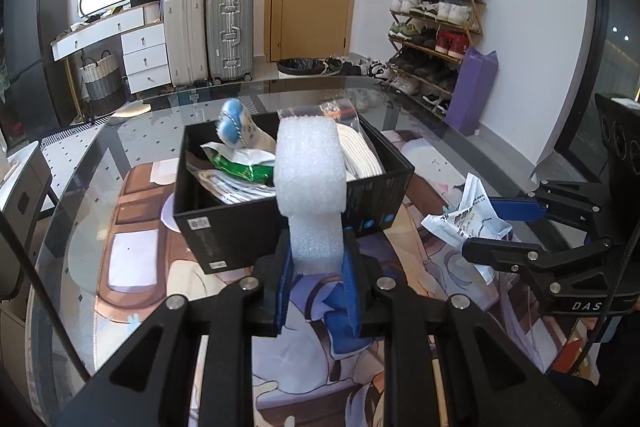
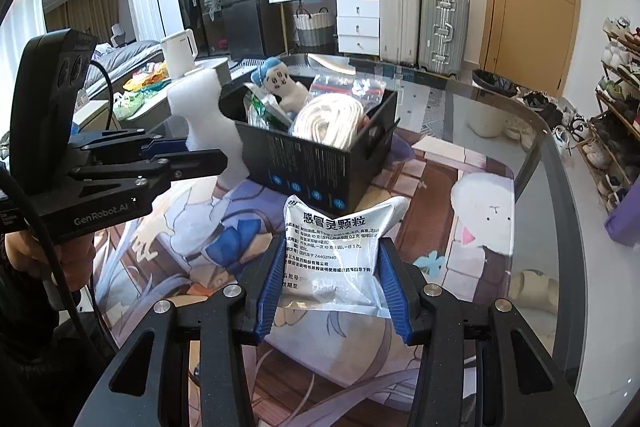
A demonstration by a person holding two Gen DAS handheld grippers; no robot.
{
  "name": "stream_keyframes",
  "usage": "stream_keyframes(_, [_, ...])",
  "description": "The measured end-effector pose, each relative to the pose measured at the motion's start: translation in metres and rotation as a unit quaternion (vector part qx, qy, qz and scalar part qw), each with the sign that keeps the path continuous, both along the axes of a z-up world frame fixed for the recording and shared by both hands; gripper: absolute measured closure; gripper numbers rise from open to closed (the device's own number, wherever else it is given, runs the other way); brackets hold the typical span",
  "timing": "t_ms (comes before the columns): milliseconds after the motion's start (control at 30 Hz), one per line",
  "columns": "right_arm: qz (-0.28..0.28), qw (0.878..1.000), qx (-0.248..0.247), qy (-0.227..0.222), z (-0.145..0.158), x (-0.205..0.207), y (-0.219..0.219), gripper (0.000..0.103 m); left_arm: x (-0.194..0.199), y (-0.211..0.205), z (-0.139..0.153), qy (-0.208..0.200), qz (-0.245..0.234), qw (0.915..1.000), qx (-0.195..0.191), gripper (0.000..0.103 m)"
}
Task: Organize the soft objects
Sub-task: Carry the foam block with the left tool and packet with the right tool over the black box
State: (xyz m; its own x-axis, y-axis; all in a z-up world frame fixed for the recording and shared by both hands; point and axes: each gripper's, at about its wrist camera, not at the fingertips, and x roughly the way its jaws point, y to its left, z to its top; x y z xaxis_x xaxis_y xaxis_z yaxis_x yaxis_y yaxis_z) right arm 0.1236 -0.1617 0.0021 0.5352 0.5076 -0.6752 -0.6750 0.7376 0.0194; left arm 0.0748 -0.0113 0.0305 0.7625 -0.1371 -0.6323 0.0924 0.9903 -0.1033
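Note:
My left gripper (image 1: 318,277) is shut on a white foam block (image 1: 310,183), squeezed narrow at the pads and lifted in front of the black box (image 1: 292,223). In the right wrist view the foam block (image 2: 208,119) stands left of the black box (image 2: 316,163), pinched by the left gripper (image 2: 188,155). My right gripper (image 2: 332,291) is shut on a white medicine pouch (image 2: 336,255) with printed text, held above the mat. That pouch (image 1: 466,223) shows in the right gripper (image 1: 492,227) at the right. The box holds a blue-haired plush doll (image 2: 276,79), a white rope coil (image 2: 328,123) and a green packet (image 1: 240,167).
A glass table (image 2: 540,155) carries a cartoon-printed mat (image 2: 460,227) under the box. Clear plastic bags (image 2: 352,87) stick up from the box's far side. Suitcases (image 1: 208,35), a white dresser (image 1: 136,43) and a shoe rack (image 1: 436,31) stand beyond the table's far edge.

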Motion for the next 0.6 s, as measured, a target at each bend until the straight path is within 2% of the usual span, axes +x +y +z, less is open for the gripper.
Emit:
stream_keyframes(300, [-0.002,0.999,0.027,-0.029,0.02,0.002,0.001,0.057,-0.001,0.01,0.018,-0.018,0.005,0.9998,-0.011,0.082])
stream_keyframes(600, [0.006,0.998,0.034,-0.044,0.032,0.014,0.016,0.057,0.009,0.018,0.03,-0.03,0.009,0.9993,-0.022,0.082])
